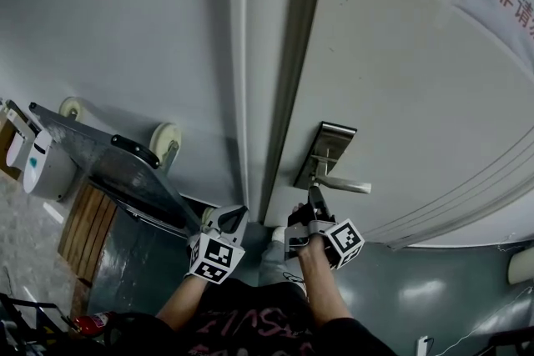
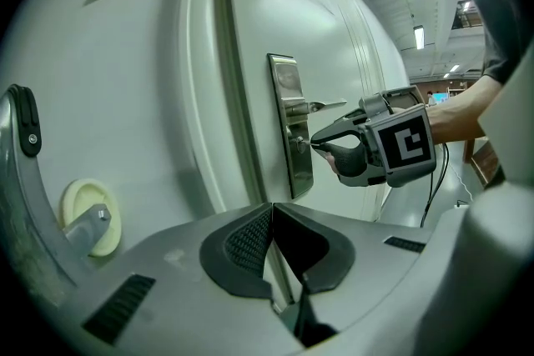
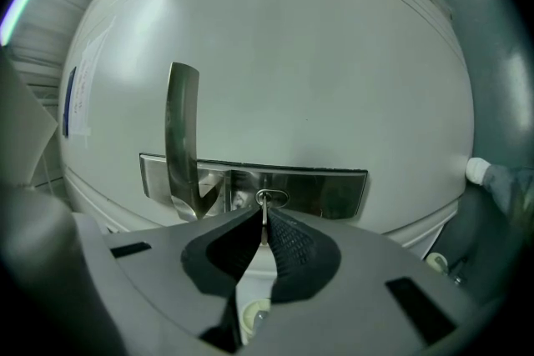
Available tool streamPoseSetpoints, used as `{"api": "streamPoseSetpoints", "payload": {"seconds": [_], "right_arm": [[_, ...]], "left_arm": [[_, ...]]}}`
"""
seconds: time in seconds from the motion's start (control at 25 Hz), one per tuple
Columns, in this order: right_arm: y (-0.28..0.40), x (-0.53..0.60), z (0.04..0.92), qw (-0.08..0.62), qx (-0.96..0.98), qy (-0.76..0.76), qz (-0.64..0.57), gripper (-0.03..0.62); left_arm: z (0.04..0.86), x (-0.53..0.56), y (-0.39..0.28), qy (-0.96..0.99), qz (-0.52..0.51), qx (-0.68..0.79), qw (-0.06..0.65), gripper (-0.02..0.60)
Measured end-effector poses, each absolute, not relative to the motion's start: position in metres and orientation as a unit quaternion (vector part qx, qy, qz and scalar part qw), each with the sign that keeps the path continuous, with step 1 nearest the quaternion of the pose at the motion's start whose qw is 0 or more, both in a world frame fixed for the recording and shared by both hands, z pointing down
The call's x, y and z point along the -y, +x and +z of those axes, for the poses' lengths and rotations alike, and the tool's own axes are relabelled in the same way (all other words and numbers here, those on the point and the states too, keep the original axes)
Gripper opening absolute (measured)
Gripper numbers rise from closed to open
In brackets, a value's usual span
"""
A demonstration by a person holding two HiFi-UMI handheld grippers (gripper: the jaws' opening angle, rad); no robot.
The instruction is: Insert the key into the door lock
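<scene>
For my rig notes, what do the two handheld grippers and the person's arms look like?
The left gripper and right gripper have grey bodies, black ribbed pads and a white cube with black square markers. A black cable hangs from the right one. The person wears a dark, red-printed top.

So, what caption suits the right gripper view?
Right hand-held gripper, shut on a key, holds its tip at the keyhole beside the lever handle.

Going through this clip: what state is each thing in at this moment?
Door: closed.
Lever handle: level, untouched.
Key: pinched upright, tip at the keyhole; depth unclear.
Right gripper: shut on the key.
Left gripper: shut, empty, off the door.
</scene>
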State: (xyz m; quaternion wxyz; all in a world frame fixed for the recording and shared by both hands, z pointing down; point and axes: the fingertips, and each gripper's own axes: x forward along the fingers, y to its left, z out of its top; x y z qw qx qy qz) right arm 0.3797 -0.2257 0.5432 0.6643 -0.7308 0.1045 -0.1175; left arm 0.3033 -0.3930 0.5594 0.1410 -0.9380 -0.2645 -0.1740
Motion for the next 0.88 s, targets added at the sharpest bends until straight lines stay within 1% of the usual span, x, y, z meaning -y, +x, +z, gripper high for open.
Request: {"api": "streamPoseSetpoints", "payload": {"seconds": [0.88], "right_arm": [[0.391,0.227,0.543,0.648,-0.115,-0.742,-0.125,0.080]], "left_arm": [[0.568,0.393,0.309,-0.937,-0.182,0.264,0.134,0.012]]}}
